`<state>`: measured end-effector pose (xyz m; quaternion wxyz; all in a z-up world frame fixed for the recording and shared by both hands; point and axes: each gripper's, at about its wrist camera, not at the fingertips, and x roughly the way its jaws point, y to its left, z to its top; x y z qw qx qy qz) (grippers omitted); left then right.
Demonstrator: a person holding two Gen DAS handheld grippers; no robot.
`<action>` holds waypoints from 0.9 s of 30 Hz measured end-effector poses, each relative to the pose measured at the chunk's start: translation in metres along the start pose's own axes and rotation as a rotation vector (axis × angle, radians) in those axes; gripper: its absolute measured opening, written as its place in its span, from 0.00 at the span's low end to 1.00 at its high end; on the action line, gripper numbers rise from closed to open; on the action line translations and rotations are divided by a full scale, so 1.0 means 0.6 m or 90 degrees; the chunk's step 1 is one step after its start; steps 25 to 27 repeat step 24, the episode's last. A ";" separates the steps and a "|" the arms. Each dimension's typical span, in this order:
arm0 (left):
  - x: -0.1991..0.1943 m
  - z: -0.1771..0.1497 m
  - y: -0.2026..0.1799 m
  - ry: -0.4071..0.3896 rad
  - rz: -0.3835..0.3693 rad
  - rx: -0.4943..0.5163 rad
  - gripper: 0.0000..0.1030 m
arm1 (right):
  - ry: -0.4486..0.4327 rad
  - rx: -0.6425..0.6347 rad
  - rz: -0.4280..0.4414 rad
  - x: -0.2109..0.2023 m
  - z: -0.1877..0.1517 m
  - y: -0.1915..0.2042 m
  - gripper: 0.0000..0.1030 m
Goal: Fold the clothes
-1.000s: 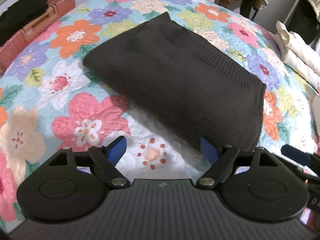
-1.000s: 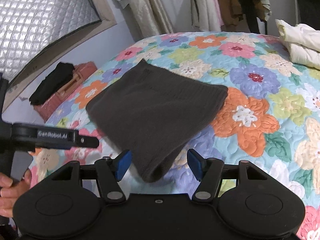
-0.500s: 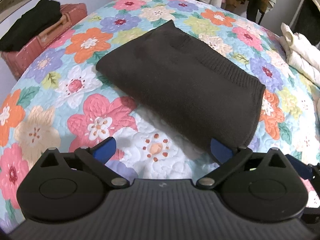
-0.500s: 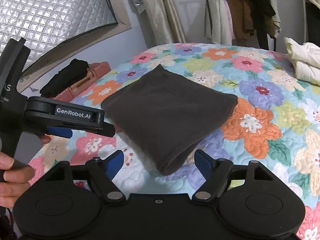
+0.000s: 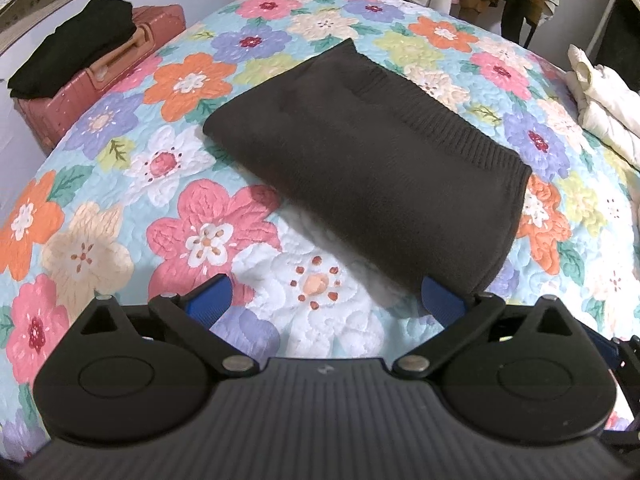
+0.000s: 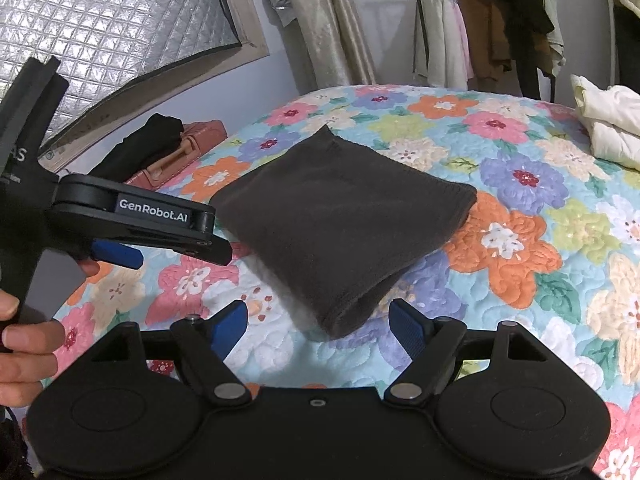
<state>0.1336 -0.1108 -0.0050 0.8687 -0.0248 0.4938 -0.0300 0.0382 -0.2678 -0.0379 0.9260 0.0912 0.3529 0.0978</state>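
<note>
The dark sweater (image 5: 368, 176) lies folded flat on the floral quilt (image 5: 224, 236), a neat rectangle. Both grippers, left (image 5: 326, 296) and right (image 6: 320, 322), hang just short of its near edge, jaws wide apart, holding nothing. I'd say the fold looks done; any tidying should pinch only the near corner, lightly.

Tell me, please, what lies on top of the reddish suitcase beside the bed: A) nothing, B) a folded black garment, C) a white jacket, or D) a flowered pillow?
B: a folded black garment rests on the reddish suitcase left of the bed, while the white jacket lies on the quilt at the far right.
</note>
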 end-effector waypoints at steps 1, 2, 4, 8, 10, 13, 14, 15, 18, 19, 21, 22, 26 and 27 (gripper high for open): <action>0.002 -0.002 0.001 0.004 -0.001 -0.003 1.00 | -0.001 0.000 -0.002 -0.001 0.001 -0.002 0.79; 0.005 -0.003 0.002 0.008 -0.001 -0.005 1.00 | -0.002 0.003 -0.004 -0.002 0.001 -0.003 0.79; 0.010 -0.005 0.002 0.017 0.001 -0.007 1.00 | -0.004 0.014 -0.006 -0.002 0.001 -0.008 0.79; 0.011 -0.004 -0.001 0.019 0.001 -0.006 1.00 | -0.001 0.019 -0.007 -0.002 0.000 -0.011 0.79; 0.009 -0.003 -0.002 0.017 0.001 -0.005 1.00 | -0.001 0.019 -0.011 0.000 0.000 -0.011 0.79; 0.009 -0.003 -0.002 0.017 0.005 -0.002 1.00 | 0.003 0.024 -0.011 0.002 -0.001 -0.013 0.79; 0.010 -0.003 -0.002 0.017 0.006 0.000 1.00 | 0.004 0.026 -0.011 0.003 -0.001 -0.014 0.79; 0.011 -0.003 -0.002 0.018 0.009 0.001 1.00 | 0.005 0.026 -0.011 0.003 -0.001 -0.014 0.79; 0.015 -0.004 0.002 0.024 0.011 0.001 1.00 | 0.006 0.025 -0.012 0.003 -0.003 -0.012 0.79; 0.016 -0.004 0.003 0.024 0.012 0.001 1.00 | 0.008 0.024 -0.012 0.004 -0.003 -0.012 0.79; 0.016 -0.003 0.004 0.026 0.016 -0.001 1.00 | 0.009 0.026 -0.013 0.004 -0.003 -0.013 0.79; 0.016 -0.003 0.004 0.027 0.015 -0.002 1.00 | 0.009 0.028 -0.014 0.004 -0.003 -0.014 0.79; 0.017 -0.003 0.004 0.029 0.015 -0.001 1.00 | 0.010 0.031 -0.014 0.005 -0.004 -0.016 0.79; 0.017 -0.003 0.004 0.029 0.015 -0.001 1.00 | 0.010 0.031 -0.014 0.005 -0.004 -0.016 0.79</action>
